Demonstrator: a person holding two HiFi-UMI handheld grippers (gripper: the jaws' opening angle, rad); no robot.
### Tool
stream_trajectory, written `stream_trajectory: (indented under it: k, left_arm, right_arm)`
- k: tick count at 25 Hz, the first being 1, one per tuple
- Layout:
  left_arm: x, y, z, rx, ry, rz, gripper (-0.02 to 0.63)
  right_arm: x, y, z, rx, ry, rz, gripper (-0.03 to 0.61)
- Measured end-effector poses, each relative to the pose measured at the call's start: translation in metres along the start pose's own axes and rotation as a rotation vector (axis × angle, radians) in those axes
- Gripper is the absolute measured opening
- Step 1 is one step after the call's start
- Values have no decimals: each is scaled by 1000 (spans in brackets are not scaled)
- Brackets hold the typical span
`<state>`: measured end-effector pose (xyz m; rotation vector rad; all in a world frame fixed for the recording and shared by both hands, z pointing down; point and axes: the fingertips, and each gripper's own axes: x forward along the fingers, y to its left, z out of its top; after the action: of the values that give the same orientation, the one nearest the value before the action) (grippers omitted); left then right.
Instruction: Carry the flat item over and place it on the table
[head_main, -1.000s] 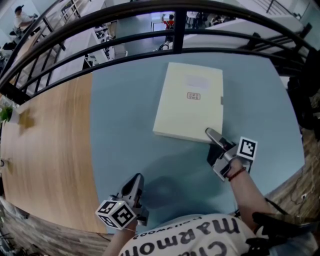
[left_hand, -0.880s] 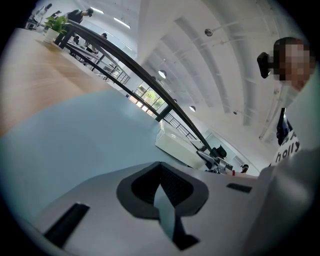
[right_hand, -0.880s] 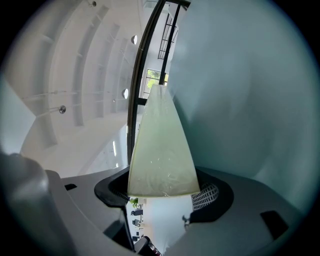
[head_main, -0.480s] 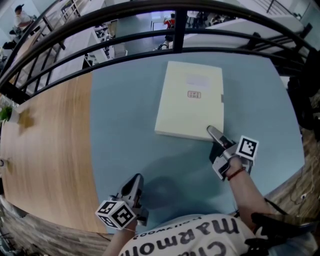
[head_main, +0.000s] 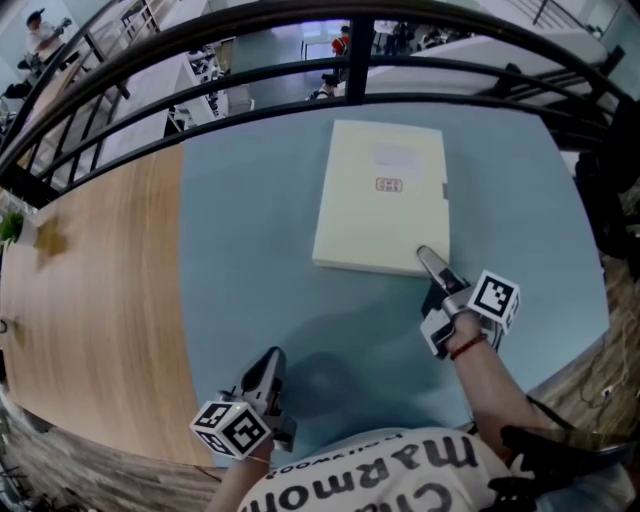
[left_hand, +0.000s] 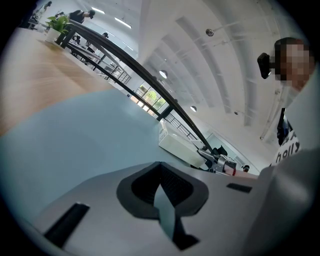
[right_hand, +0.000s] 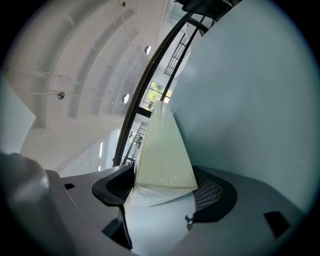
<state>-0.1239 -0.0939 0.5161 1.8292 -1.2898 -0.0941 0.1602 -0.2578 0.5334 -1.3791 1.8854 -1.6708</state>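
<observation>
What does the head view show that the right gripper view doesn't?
Only the head view: the cream folder seen from above, lying on the blue table, the wooden tabletop part, the left gripper and the right gripper from outside. Only the right gripper view: the folder's corner between its wide jaws, which have just been opening, and ceiling lights. Both: the folder, the blue table, the black railing.

The folder (head_main: 382, 197) lies on the table (head_main: 250, 260), its near right corner inside the right gripper (head_main: 427, 258), left gripper (head_main: 271, 360) well apart.
</observation>
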Motion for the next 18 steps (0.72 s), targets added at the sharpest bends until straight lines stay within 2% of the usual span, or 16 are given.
stream_trajectory:
  k: [14,18]
  left_arm:
    - [1,3,0,-4,-11,-5,3]
    - [0,4,5,-47,-32,-18,3]
  right_arm:
    - [-1,-2,6,-42,-58,-47,356]
    - [-1,-3,6,-46,-69,-58,357]
